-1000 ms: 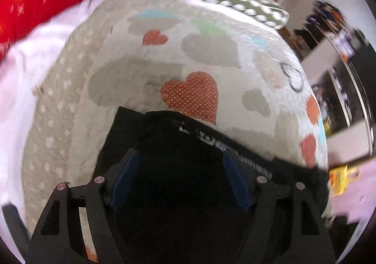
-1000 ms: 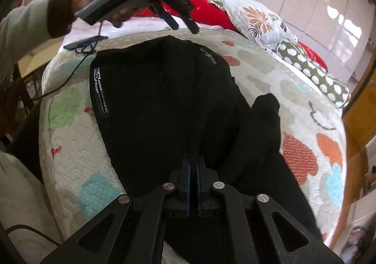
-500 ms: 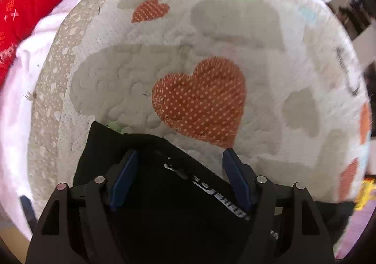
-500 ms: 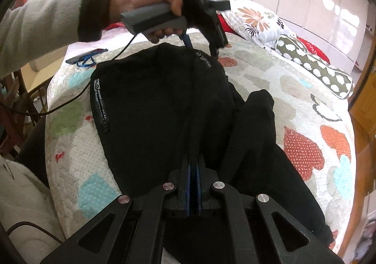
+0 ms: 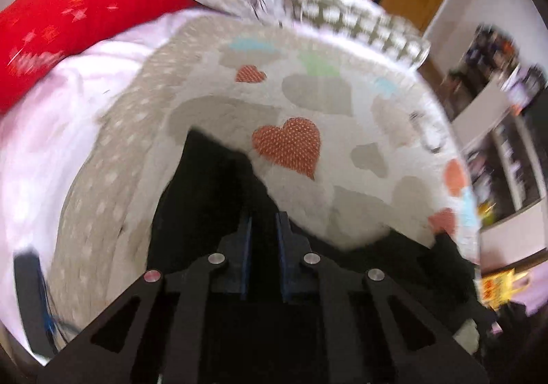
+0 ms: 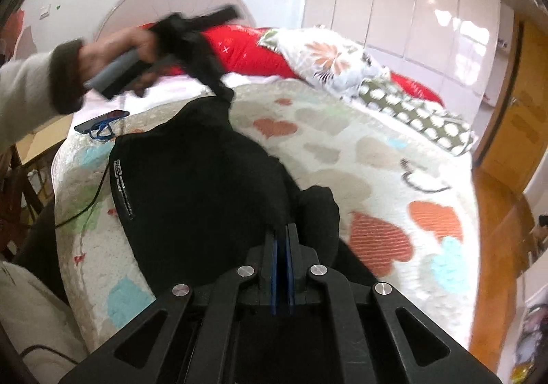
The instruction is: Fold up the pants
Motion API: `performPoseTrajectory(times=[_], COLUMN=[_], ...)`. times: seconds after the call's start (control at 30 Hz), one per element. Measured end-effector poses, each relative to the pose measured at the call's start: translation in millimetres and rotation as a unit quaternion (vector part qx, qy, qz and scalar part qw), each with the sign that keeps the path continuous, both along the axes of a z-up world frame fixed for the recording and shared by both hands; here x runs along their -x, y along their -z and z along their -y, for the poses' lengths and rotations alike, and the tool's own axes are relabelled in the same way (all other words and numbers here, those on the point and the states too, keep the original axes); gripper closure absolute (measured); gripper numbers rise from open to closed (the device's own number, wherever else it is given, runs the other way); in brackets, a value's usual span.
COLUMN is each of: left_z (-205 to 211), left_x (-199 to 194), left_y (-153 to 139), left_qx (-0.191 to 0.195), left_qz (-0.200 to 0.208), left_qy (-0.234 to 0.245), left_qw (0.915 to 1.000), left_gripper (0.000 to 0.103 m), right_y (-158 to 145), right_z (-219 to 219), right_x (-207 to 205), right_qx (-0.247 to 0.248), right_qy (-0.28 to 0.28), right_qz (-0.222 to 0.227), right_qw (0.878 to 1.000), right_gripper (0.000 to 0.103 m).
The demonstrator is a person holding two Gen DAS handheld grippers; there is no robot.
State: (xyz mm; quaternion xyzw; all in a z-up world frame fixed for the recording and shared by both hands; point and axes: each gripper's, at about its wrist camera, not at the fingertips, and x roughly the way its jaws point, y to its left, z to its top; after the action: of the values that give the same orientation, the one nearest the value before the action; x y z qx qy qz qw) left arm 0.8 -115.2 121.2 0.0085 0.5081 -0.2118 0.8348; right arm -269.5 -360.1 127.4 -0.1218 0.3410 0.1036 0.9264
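Both grippers' jaws pinch the black pants.

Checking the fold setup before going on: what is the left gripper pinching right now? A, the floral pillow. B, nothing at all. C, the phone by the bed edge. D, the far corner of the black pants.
D: in the right wrist view the left gripper is closed on a peak of the black pants, pulled up off the heart quilt.
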Motion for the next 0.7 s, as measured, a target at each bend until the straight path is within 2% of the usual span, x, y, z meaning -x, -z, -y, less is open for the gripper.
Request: performPoseTrajectory(times=[0.07,0.13,0.2,0.33,0.43,0.47,0.5,0.57,0.63,0.7], left_z=[-32.7,-45.8,-58.2,-74.7,-79.3,-80.1,-80.9,-81.4,-84.0,-82.2], left_x=[28.5,46.8,64.8,73.9,76.6,77.3,77.7,77.8,78.9,76.4], left_y=[2.6,14.5,37.5,81.0,88.7,87.5,86.6,84.4,85.5,88.8], left_qx=[0.033,0.046,0.043,0.065,0.064,0.068,0.07,0.071,0.075,0.075], left_qz=[0.002,-0.005,-0.013,-0.07,-0.063,-0.061,-0.059,-0.054,-0.054,-0.056], left_qy=[-0.017,-0.032,-0.051,-0.085,-0.102,-0.102,-0.102,-0.101,-0.104,-0.107], left_qw=[0.9993,0.9984,0.9977,0.9917,0.9907,0.9906,0.9906,0.9909,0.9902,0.9898], left_gripper=[0.093,0.093,0.093,0.094,0.097,0.097,0.097,0.097,0.097,0.097], right_y=[3.9,15.3,29.0,50.8,50.5,45.9,41.3,22.7,3.8,-8.8], right_z=[1.2,3.1,2.5,-0.3,3.1,7.1,10.4,21.4,30.7,37.3], right_x=[10.9,19.1,23.1,29.1,30.2,30.6,31.5,35.1,34.0,25.2], right_qx=[0.003,0.001,-0.006,-0.01,-0.022,-0.028,-0.04,-0.095,-0.137,-0.162], right_qy=[0.004,0.008,0.014,0.028,0.033,0.044,0.049,0.055,0.067,0.09], right_qz=[-0.013,-0.034,-0.056,-0.082,-0.102,-0.104,-0.106,-0.092,-0.06,-0.024], right_qw=[1.0,0.999,0.998,0.996,0.994,0.993,0.992,0.99,0.986,0.982], right_gripper=[0.1,0.1,0.1,0.1,0.096,0.084,0.067,0.052,0.047,0.031])
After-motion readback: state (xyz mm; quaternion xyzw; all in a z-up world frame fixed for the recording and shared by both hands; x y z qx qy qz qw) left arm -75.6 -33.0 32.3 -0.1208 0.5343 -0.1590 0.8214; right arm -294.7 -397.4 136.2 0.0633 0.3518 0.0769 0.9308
